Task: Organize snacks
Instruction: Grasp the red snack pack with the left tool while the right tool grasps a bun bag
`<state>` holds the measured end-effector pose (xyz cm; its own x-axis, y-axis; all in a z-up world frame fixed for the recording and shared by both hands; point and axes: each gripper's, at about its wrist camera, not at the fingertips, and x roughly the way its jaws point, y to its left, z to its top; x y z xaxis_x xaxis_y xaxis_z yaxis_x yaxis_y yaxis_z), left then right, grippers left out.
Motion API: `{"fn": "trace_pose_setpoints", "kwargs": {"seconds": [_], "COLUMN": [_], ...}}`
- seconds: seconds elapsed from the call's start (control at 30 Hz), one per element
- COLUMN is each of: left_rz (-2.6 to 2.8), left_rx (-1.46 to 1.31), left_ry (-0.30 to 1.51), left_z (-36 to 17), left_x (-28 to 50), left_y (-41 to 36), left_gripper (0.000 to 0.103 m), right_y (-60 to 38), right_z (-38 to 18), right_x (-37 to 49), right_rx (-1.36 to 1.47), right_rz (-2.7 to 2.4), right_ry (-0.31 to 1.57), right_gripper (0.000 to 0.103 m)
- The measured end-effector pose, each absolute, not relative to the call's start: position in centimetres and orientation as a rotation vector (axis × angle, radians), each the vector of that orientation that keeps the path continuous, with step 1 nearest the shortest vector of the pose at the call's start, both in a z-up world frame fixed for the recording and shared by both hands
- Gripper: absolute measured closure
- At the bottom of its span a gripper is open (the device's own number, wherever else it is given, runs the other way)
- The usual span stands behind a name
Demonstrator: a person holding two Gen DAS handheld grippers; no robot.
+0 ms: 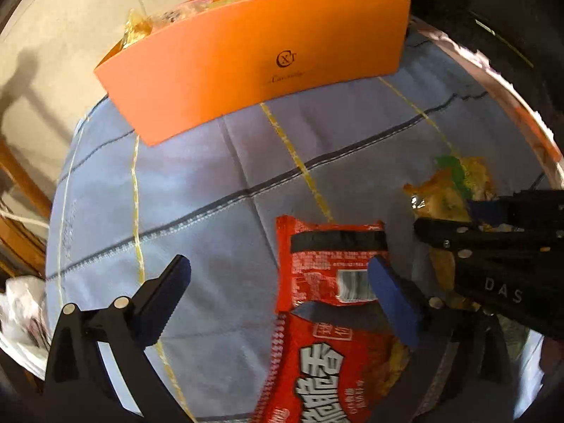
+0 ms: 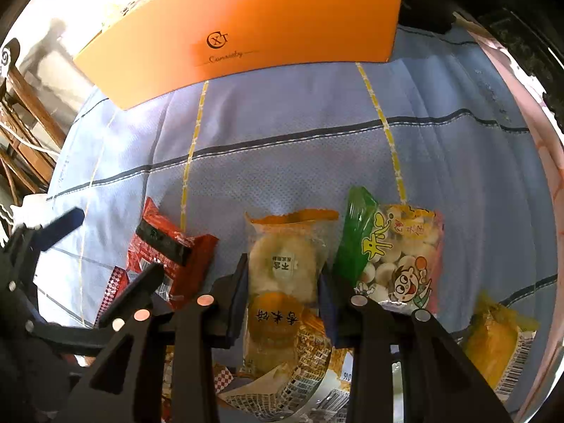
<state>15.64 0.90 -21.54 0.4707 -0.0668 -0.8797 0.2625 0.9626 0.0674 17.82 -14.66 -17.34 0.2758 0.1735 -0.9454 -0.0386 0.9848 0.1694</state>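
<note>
Snacks, loose on the blue cloth (image 2: 282, 148) before the orange box (image 2: 246, 31). Left to right: red packet (image 1: 328, 264), light crinkly foil, slippery; your left gripper (image 1: 278, 275) stands wide apart over it, so take its flat middle. Rice-cracker pack (image 2: 282, 264), brittle inside; your right gripper (image 2: 285, 292) has both pads against its sides, so squeeze gently. Green-edged candy bag (image 2: 394, 253), soft; yellow packet (image 2: 493, 345).

- A red snack packet (image 1: 328, 264) is lying flat under the left gripper's (image 1: 278, 278) wide-open jaws, nearer its right finger.
- A clear rice-cracker packet (image 2: 282, 264) is sitting between the right gripper's (image 2: 282, 282) fingers.
- A cartoon-printed packet (image 2: 398, 257) is lying just right of it.
- An orange box (image 2: 246, 31) is standing well ahead of both.
</note>
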Motion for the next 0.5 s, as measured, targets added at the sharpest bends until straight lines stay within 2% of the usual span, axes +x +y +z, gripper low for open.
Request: {"fn": "trace_pose_setpoints", "kwargs": {"seconds": [0.13,0.2,0.23,0.27,0.3,0.33,0.5], "left_rz": [-0.274,-0.252,-0.246,-0.265,-0.291,-0.313,-0.336], "left_rx": [0.073,0.091,0.130,0.138,0.157,0.171,0.102], "left_ry": [1.094,1.149,1.116,1.118,1.096,1.082,1.078], "left_z": [-22.7,-24.3,-24.7,-24.7,-24.4,-24.1,-21.9], "left_x": [15.7,16.5,16.5,16.4,16.3,16.2,16.8], "left_y": [1.8,1.0,0.5,0.1,-0.3,-0.6,0.8], "left_gripper": [0.004,0.004,0.007,0.015,0.028,0.049,0.050], "right_y": [-15.4,-16.2,-16.3,-16.4,-16.4,-16.6,-17.8], "right_z": [-17.5,-17.3,-17.3,-17.2,-17.3,-17.2,-14.6], "right_x": [18.9,19.0,18.9,18.8,18.7,18.6,18.0], "right_rx": [0.156,0.169,0.170,0.170,0.171,0.180,0.209], "right_rz": [0.154,0.158,0.158,0.161,0.166,0.162,0.178], "right_ry": [1.290,1.291,1.291,1.289,1.286,1.283,1.197], "right_gripper": [0.068,0.068,0.068,0.068,0.068,0.068,0.069]}}
